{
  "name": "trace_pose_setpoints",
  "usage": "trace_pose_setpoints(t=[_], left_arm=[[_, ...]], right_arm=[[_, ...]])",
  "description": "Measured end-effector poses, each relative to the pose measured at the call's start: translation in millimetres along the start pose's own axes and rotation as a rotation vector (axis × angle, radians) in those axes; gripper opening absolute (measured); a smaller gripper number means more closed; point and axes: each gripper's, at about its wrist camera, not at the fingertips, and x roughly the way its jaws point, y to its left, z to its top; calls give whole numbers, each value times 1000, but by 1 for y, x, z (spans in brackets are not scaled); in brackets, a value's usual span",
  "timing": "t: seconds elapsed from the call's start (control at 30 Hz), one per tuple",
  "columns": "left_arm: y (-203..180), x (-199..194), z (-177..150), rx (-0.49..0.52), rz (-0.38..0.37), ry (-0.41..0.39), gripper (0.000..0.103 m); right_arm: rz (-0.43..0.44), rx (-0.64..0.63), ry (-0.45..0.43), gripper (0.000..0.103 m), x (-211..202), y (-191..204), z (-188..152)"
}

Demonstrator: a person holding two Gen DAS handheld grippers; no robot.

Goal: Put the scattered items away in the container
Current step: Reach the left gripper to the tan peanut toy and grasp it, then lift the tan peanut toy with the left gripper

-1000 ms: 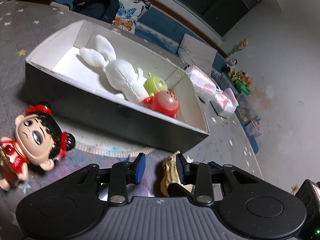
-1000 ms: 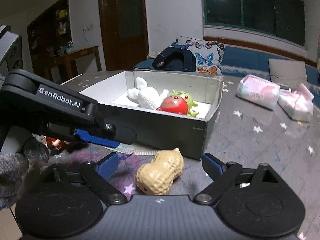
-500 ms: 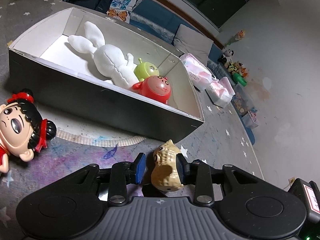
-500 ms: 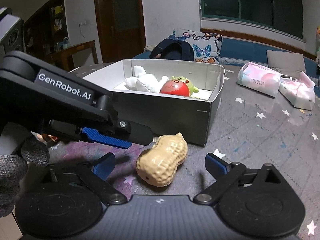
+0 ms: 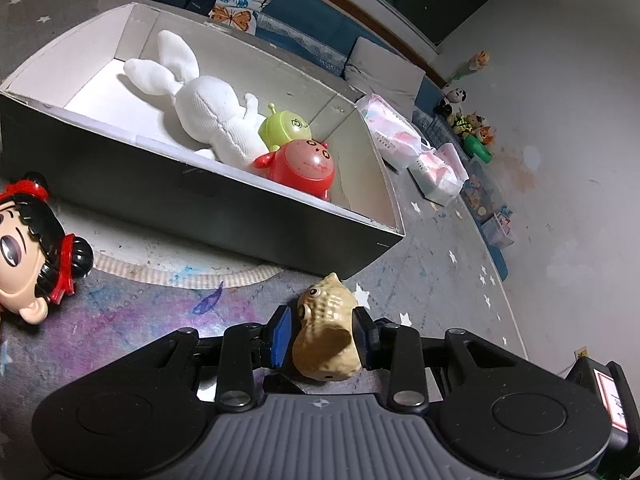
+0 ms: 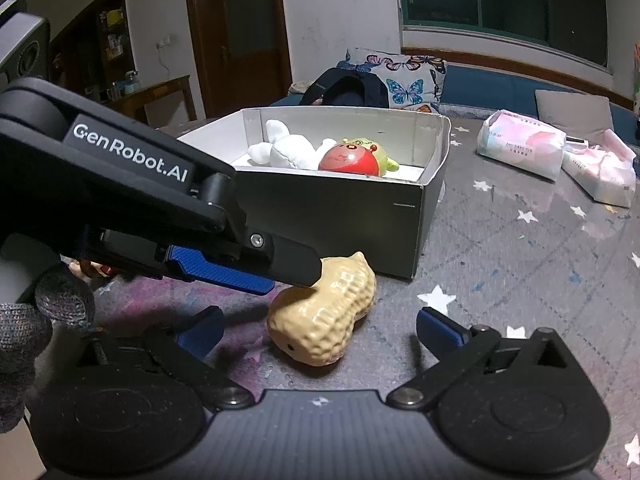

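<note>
Left wrist view: our left tool [image 5: 320, 330] is now straddling the peanut [image 5: 326, 338], which sat off to one side a second ago. Pads flanking it, apparently not clamping yet. The peanut is lying on the desk [image 5: 448, 280] just outside the box [image 5: 224, 216].

Right wrist view: our right tool [image 6: 320, 326] has just been opening, jaws wide around the peanut [image 6: 324, 312], touching nothing. We're judging a left-tool pickup next.
</note>
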Motion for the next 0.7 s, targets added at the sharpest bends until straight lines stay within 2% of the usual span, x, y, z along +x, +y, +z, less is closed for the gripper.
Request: trace_pose_setpoints(t=[0.23,0.57,0.7], left_arm=[[-3,4,0,9,-1,13,36],[-4,13,2,5,1,40,36],[-5,14,2,4,2,43,36]], right_arm=[[10,16,24,103,5,-3,-3],[8,26,10,103,5,-3,-5],[9,15,37,103,7,-2,-2]])
